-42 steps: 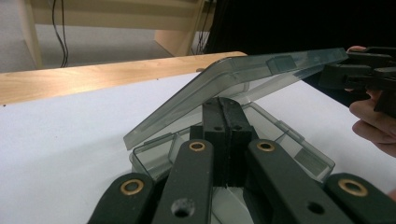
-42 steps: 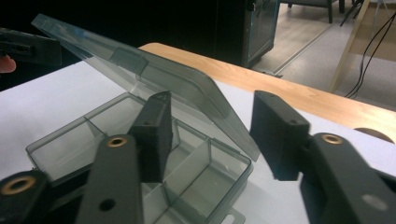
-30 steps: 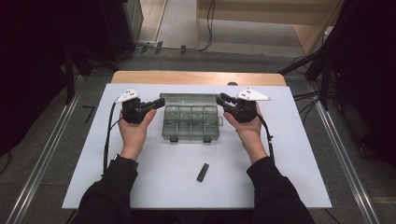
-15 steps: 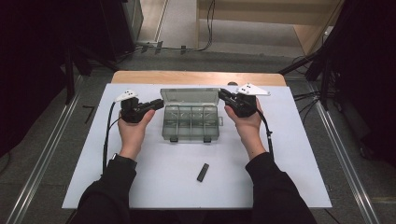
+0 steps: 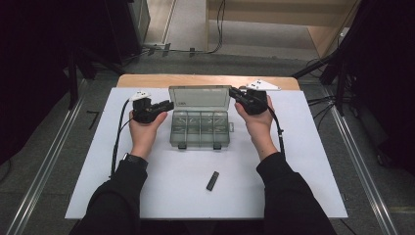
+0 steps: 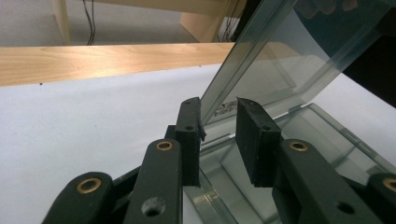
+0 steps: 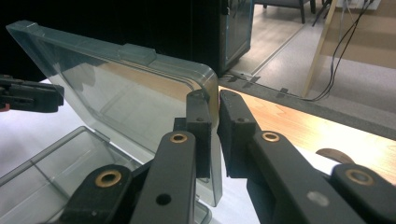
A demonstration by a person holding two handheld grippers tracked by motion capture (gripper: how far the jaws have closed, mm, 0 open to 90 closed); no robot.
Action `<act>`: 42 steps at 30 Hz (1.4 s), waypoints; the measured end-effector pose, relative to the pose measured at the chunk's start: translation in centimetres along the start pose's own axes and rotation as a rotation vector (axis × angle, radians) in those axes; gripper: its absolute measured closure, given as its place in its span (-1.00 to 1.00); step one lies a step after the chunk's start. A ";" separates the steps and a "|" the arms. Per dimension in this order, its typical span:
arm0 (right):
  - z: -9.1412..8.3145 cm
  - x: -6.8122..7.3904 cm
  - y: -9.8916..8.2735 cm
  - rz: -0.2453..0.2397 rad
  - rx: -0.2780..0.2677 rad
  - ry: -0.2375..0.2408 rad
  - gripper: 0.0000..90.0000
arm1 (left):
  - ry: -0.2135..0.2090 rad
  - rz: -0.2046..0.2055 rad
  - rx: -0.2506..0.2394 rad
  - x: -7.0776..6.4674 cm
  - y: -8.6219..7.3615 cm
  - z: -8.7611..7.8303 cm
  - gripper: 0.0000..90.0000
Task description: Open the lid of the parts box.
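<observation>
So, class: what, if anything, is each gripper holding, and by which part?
The right gripper pinches the box's raised lid by its side edge. The left gripper holds nothing; its jaws have just been opening.

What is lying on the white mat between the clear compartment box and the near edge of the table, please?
In the high view, a small dark stick-like object lies alone on the white mat, between the box and the near edge.

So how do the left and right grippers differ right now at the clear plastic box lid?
The right gripper pinches the raised clear plastic lid at its edge; the left gripper has just been opening, a gap showing between its jaws with the lid's edge in it. Both sit at the lid's ends, black-jawed.
</observation>
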State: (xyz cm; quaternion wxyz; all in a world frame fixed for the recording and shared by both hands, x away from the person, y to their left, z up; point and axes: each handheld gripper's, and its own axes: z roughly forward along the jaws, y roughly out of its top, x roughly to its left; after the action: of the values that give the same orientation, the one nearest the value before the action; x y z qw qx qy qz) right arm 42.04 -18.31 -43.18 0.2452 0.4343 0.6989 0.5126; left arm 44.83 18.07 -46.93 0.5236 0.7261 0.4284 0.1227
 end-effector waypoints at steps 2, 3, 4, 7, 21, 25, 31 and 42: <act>0.2 -0.2 0.2 0.017 0.006 -0.001 0.81 | 0.004 0.009 0.012 0.1 -0.1 0.5 0.58; 0.3 -0.4 0.3 0.022 0.007 -0.001 0.82 | 0.010 0.012 0.018 0.1 -0.1 0.7 0.58; 0.5 -0.4 0.3 0.027 0.008 -0.002 0.82 | 0.019 0.016 0.020 0.1 -0.1 0.9 0.59; 0.8 -0.6 0.6 0.044 0.015 -0.003 0.83 | 0.030 0.014 0.024 0.2 -0.2 1.4 0.61; 2.3 -1.6 1.4 0.087 0.044 -0.002 0.84 | 0.024 -0.011 0.017 1.3 -0.9 2.4 0.75; 2.4 -1.5 1.4 0.091 0.044 -0.008 0.84 | 0.034 -0.002 0.021 1.3 -0.9 2.5 0.78; 2.5 -1.5 1.5 0.086 0.049 -0.013 0.84 | 0.053 0.033 0.015 1.1 -0.9 2.6 0.81; 2.7 -1.4 1.4 0.085 0.039 -0.025 0.80 | 0.093 0.065 0.011 0.7 -0.9 2.8 0.87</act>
State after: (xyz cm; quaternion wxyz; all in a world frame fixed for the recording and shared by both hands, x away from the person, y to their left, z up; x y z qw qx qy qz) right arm 45.39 -18.04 -43.00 0.2236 0.4747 0.6865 0.5034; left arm 46.55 16.86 -49.10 0.4947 0.7362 0.4290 0.1708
